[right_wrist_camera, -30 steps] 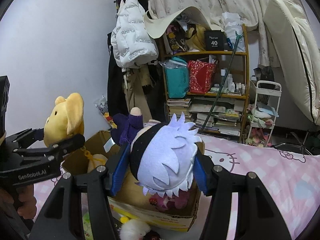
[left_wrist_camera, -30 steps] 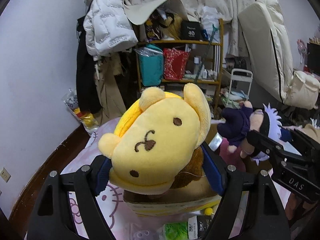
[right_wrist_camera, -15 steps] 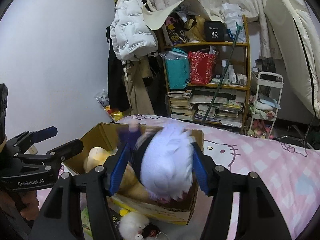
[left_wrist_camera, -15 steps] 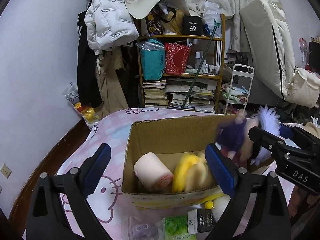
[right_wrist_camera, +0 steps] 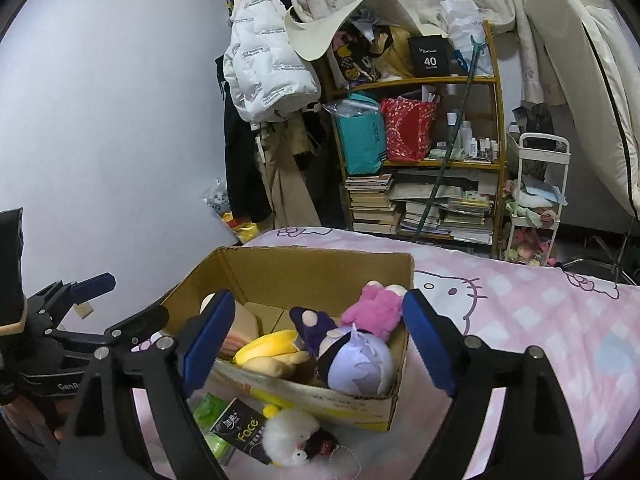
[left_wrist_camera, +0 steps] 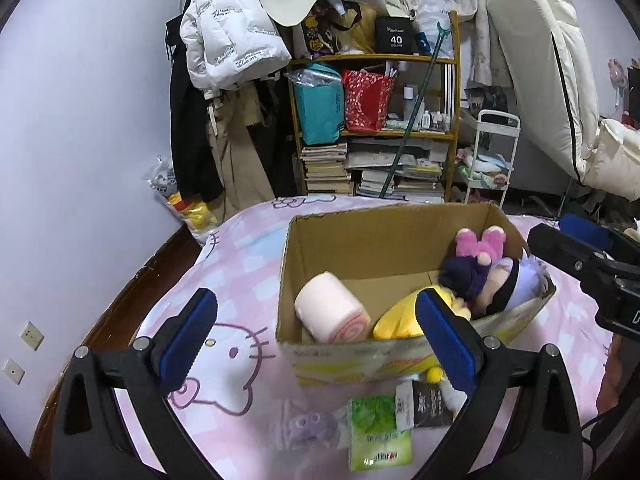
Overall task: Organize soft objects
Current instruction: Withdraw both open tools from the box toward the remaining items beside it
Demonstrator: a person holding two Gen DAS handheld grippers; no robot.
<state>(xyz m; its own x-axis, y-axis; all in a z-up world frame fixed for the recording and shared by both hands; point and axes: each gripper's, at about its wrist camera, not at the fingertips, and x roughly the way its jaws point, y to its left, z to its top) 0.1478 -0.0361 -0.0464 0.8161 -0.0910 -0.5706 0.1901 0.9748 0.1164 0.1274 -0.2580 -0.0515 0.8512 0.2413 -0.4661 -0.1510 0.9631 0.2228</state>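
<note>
A: We've got both sets of jaws spreading wide right now, left gripper [left_wrist_camera: 316,336] and right gripper [right_wrist_camera: 318,340], and neither has anything between its pads.

B: Right, and the box [left_wrist_camera: 384,226] sits just ahead of both, on the bed [left_wrist_camera: 236,276]. Inside it, past our left jaws, we see the pink roll [left_wrist_camera: 330,312], the yellow plush [left_wrist_camera: 404,318], the doll [left_wrist_camera: 500,282] with the pale purple hair, and a pink plush [left_wrist_camera: 480,240] against the far wall.

A: From the right view the doll [right_wrist_camera: 356,364] lies dead centre between our jaws, below them, resting on the box's near edge.

B: So what's left? Below the jaws, on the near side of the box, we have a white fluffy toy [right_wrist_camera: 290,436]. And in the left view a small purple thing [left_wrist_camera: 310,426], though we can't tell whether it's a toy.

A: The green pack [left_wrist_camera: 378,432] and the dark pack [right_wrist_camera: 242,428] beside them look like tissue packets; soft or not, that's a judgement call.

B: Our advice for the step in hand: let the jaws finish opening before we pull back, so no pad drags the doll's hair out over the rim.

A: Then we dip the right jaws toward the fluffy toy, coming in straight from above, and squeeze its middle gently. It'll squash, so we close slowly.
</note>
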